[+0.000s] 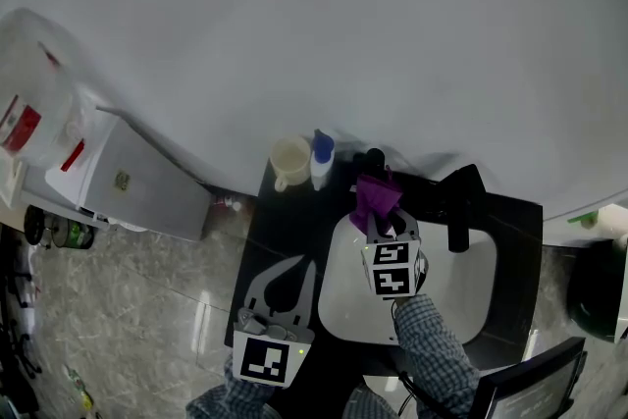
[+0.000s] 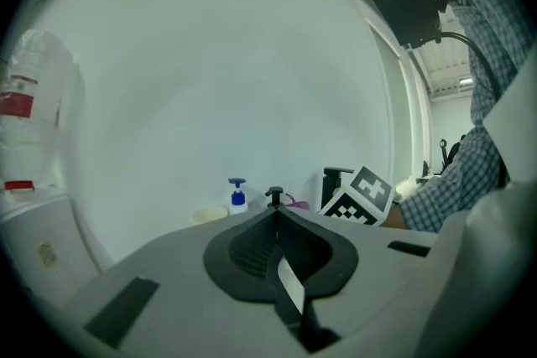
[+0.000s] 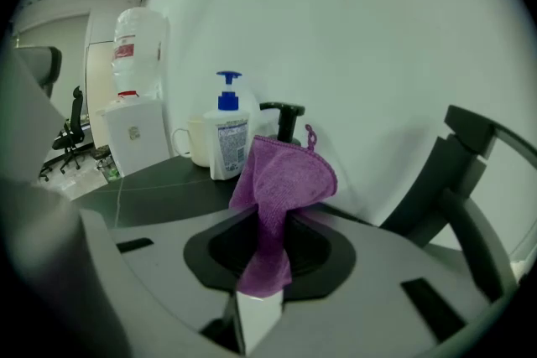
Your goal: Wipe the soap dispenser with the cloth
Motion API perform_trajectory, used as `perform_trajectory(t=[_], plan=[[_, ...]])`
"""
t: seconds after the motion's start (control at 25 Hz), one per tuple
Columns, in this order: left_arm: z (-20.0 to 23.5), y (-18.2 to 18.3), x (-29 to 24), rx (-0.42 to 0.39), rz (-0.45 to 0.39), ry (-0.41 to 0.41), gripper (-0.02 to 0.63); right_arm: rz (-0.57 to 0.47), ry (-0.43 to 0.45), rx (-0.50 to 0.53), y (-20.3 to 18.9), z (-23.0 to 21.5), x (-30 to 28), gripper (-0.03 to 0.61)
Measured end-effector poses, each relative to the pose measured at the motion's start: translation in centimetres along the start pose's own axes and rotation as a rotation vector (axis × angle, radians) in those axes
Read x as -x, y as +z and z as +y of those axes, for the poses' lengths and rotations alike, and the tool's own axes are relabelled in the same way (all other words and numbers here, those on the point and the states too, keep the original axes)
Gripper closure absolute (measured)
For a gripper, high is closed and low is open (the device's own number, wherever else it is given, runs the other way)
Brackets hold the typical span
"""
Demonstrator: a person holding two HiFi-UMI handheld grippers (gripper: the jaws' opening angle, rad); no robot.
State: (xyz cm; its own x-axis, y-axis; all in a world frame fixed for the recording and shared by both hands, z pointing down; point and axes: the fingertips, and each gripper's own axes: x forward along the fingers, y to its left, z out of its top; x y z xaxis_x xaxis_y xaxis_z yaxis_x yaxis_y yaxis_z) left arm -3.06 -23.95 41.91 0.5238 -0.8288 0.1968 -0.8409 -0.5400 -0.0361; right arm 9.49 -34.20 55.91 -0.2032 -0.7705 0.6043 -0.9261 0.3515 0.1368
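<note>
Hanging idle at the lower left of the head view, the left gripper (image 1: pixel 294 272) has its fingers pressed together on nothing. Right of it, at the back of the dark bench (image 1: pixel 285 221), stand a cream ceramic mug (image 1: pixel 290 162) and a white plastic bottle with a blue pump (image 1: pixel 322 155), then a black pump-top soap dispenser (image 1: pixel 375 157). Just below that pump, the right gripper (image 1: pixel 378 226) pinches a purple microfibre cloth (image 1: pixel 376 199), whose free fold stands up in front of the black spout (image 3: pixel 285 115). Whether cloth and pump touch, I cannot tell. The wipe itself looks about to start: the next move probably calls for pressing the fold against the pump head and rubbing over its spout and neck.
</note>
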Motion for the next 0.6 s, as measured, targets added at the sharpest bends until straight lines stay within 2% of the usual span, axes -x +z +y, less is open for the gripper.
perform_trajectory(t=[0.16, 0.4, 0.6], plan=[[-0.3, 0.8, -0.1, -0.008, -0.018, -0.007, 0.612, -0.082, -0.012, -0.029, 3.5, -0.7, 3.0, 0.499], [-0.2, 1.6, 0.0, -0.012, -0.039, 0.000, 0.612, -0.239, -0.072, -0.015, 10.5, -1.9, 5.7, 0.499], [0.6, 1.8, 0.6, -0.001, -0.040, 0.023, 0.612, -0.207, -0.082, -0.022, 12.2, -1.1, 3.6, 0.499]])
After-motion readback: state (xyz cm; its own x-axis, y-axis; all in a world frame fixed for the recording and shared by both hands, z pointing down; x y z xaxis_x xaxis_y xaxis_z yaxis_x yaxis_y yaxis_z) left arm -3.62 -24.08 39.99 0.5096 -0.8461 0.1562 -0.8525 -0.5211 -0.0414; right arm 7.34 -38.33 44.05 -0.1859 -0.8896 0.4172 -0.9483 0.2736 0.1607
